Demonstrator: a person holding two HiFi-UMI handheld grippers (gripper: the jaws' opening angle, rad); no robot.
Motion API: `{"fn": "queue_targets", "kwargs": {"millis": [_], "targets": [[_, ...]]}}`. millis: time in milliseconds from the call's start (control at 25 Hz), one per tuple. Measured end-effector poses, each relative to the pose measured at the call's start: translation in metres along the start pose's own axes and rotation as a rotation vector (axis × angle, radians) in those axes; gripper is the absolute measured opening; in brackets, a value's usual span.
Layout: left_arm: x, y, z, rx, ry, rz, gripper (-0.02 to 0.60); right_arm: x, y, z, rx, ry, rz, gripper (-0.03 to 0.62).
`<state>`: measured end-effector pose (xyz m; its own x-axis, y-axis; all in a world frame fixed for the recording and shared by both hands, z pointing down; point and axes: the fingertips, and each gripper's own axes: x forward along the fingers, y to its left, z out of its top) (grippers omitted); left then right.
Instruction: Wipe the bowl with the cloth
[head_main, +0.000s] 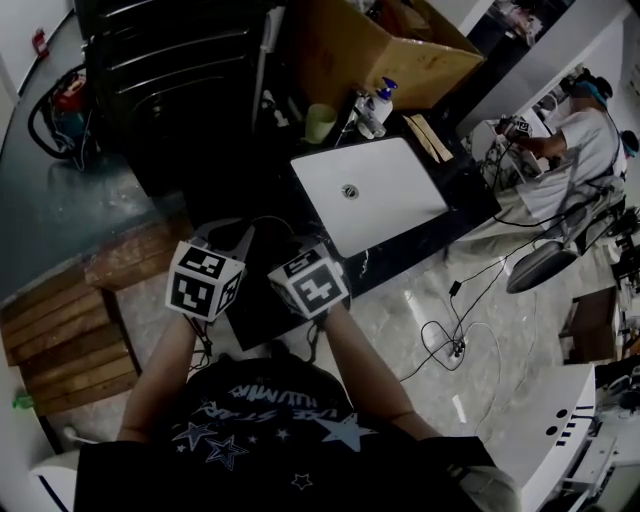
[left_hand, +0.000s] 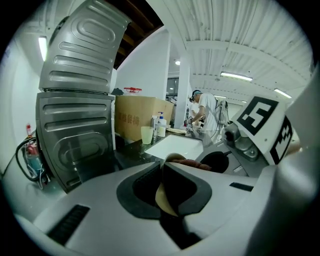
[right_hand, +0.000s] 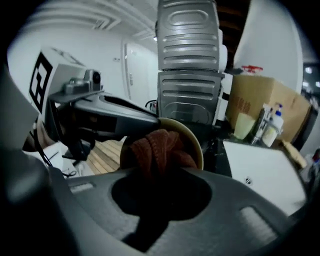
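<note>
A cream bowl (right_hand: 194, 138) is held up on edge between both grippers, above the dark counter. My left gripper (left_hand: 163, 189) is shut on the bowl's rim (left_hand: 162, 199), which shows as a cream sliver between its jaws. A bunched red-brown cloth (right_hand: 157, 146) sits inside the bowl, and my right gripper (right_hand: 159, 172) is shut on it. From the left gripper view the cloth (left_hand: 194, 163) peeks over the rim, with the right gripper's marker cube (left_hand: 264, 125) behind it. In the head view both marker cubes (head_main: 205, 281) (head_main: 312, 282) sit close together and hide the bowl.
A white sink (head_main: 372, 192) is set in the black counter (head_main: 260, 290) ahead. Behind it stand a pale green cup (head_main: 320, 122), pump bottles (head_main: 376, 105) and a cardboard box (head_main: 390, 50). Stacked grey metal crates (head_main: 180, 70) stand at left, wooden planks (head_main: 60, 330) below, and a person (head_main: 585, 150) at far right.
</note>
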<state>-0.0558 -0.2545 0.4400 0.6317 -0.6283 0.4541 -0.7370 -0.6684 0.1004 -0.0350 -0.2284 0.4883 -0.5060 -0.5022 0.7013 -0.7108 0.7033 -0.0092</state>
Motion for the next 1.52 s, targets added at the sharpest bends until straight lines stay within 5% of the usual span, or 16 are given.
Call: {"fn": "queue_targets", "kwargs": {"millis": [480,640,1240,1520], "targets": [[-0.011,-0.004,-0.002,-0.002,-0.025,0.025,0.025,-0.003,0.023,0.02,0.497,-0.233,0.336,0.052],[-0.017,0.002,0.0,-0.041,-0.059,0.024,0.025,-0.014,0.01,0.033,0.624,-0.346,0.378,0.052],[0.008,0.038,-0.012,-0.143,-0.019,0.051,0.021,-0.044,-0.028,0.044,0.655,-0.476,0.356,0.053],[0.034,0.057,-0.015,-0.193,0.033,0.051,0.021,-0.063,-0.073,0.041,0.602,-0.546,0.235,0.053]]}}
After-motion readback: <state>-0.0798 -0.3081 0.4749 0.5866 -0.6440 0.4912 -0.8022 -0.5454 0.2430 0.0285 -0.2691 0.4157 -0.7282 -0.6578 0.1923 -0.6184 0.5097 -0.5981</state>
